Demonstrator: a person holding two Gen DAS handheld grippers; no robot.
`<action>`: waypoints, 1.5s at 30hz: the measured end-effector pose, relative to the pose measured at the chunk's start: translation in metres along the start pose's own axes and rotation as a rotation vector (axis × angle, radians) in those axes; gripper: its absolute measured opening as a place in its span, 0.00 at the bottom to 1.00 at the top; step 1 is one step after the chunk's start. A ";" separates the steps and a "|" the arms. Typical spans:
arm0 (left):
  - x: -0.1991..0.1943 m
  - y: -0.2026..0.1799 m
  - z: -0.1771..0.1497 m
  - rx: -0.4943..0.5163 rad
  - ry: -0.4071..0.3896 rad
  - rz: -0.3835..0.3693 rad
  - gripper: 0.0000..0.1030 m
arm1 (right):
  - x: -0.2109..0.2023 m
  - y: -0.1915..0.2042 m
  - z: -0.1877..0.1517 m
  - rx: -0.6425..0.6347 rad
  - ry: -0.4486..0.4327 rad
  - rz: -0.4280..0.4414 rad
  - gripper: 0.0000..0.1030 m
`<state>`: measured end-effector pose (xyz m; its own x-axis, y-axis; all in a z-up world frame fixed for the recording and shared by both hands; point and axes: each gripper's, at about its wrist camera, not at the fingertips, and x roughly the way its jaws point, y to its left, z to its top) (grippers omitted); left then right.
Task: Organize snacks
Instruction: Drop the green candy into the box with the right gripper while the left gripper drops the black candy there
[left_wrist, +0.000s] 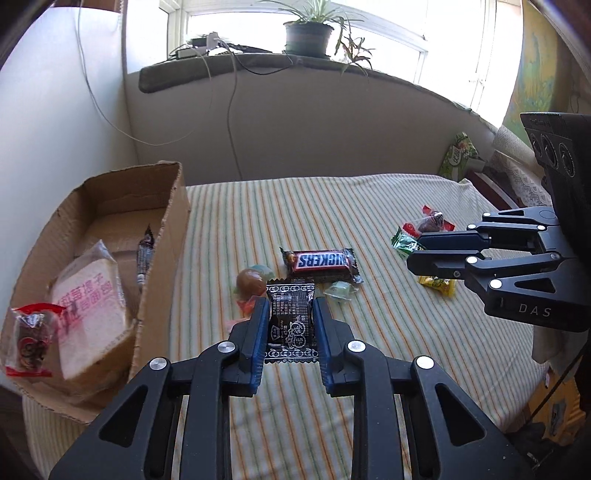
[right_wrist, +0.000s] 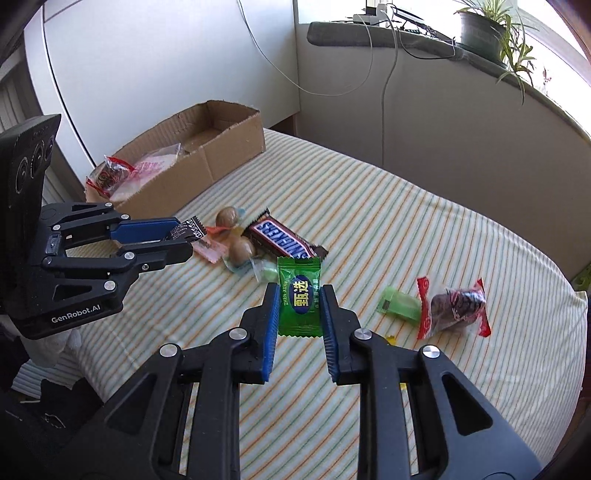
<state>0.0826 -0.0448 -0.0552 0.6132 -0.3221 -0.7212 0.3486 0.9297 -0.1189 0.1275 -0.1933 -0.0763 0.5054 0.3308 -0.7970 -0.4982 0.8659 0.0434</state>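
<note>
The left gripper (left_wrist: 291, 325) pinches a black sachet (left_wrist: 290, 325) between its blue pads, lifted clear of the striped cloth (left_wrist: 388, 325). The right gripper (right_wrist: 300, 306) pinches a green candy (right_wrist: 299, 297) the same way (label facing up). Between them on the cloth lie a Snickers bar (left_wrist: 319, 263) and some small sweets. The cardboard box (left_wrist: 162, 236) stands at the cloth's left edge, already holding a bread packet (left_wrist: 92, 310).
</note>
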 end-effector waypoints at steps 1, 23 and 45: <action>-0.004 0.006 0.002 -0.008 -0.011 0.011 0.22 | 0.000 0.004 0.008 -0.005 -0.012 0.002 0.22; -0.019 0.121 0.023 -0.189 -0.069 0.206 0.22 | 0.078 0.099 0.146 -0.150 -0.057 0.091 0.22; -0.012 0.136 0.027 -0.203 -0.056 0.230 0.23 | 0.129 0.113 0.172 -0.153 0.008 0.128 0.23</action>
<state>0.1415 0.0810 -0.0443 0.6998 -0.1033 -0.7068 0.0513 0.9942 -0.0945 0.2575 0.0112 -0.0703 0.4261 0.4309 -0.7955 -0.6597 0.7497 0.0528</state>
